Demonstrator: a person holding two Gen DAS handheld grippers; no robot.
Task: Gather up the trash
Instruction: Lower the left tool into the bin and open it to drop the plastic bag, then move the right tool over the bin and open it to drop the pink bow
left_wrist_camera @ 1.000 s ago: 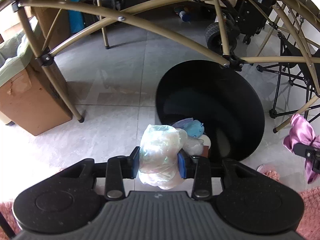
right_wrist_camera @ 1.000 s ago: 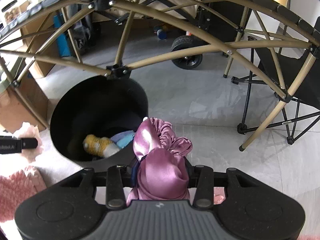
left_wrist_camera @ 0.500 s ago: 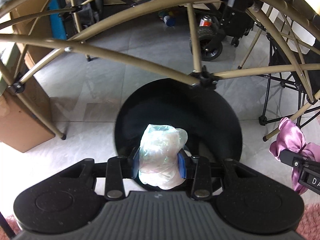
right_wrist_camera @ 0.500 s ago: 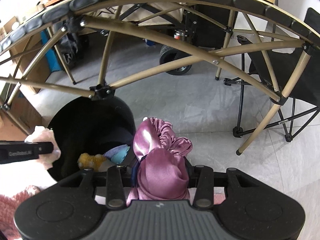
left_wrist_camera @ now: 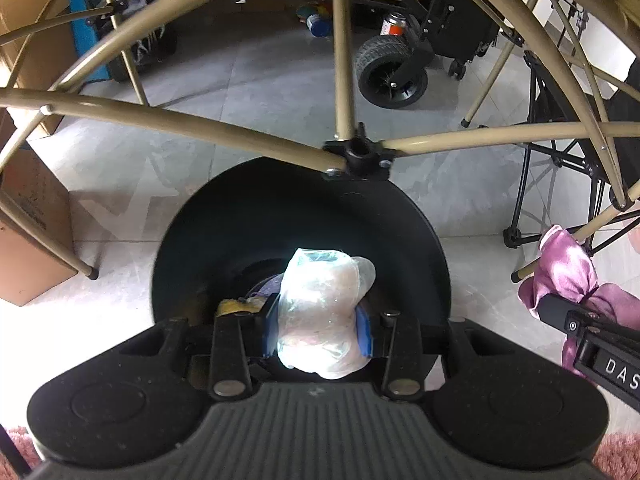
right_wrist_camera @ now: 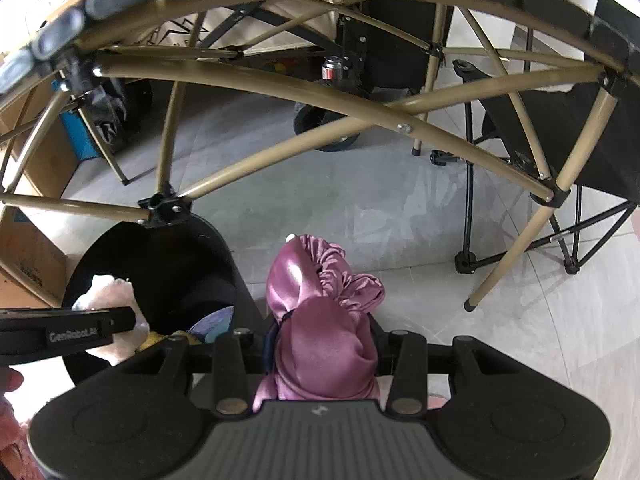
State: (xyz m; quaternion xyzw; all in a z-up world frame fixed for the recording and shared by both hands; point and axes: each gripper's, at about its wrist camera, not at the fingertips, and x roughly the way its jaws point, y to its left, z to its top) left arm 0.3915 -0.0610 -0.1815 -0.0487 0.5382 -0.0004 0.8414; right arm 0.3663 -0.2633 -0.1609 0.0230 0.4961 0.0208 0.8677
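Over the last second the left gripper [left_wrist_camera: 318, 330] has swung across until the black bin [left_wrist_camera: 420, 224] sits square beneath it, where before the bin lay off to its right; the right gripper [right_wrist_camera: 320, 354] has drifted less, and the bin [right_wrist_camera: 218, 248] has slid further to its left in that view.

Both pairs of tongs are clamped on their loads. The left one squeezes a crumpled clear plastic bag [left_wrist_camera: 320, 304] between its blue pads, hanging right over the bin's mouth, above a yellow scrap [left_wrist_camera: 232, 306] and other rubbish already at the bottom. The right one grips a bunched purple satin cloth [right_wrist_camera: 320, 332] — and that cloth hangs over bare tile floor [right_wrist_camera: 400, 216], just outside the bin's rim.

The likely trouble is on the right: let go now and the cloth would land on the floor beside the bin, not in it. It is slippery and floppy, so even over the edge it could drape on the rim and slide off outside.

The two grippers are close — the left one's arm [right_wrist_camera: 60, 332] already crosses the bin opening, so bringing the right one over could knock them together.

The tan folding-table frame [left_wrist_camera: 356, 152] spans just above the bin, and either tool could catch a strut.

The light bag may cling to a pad.
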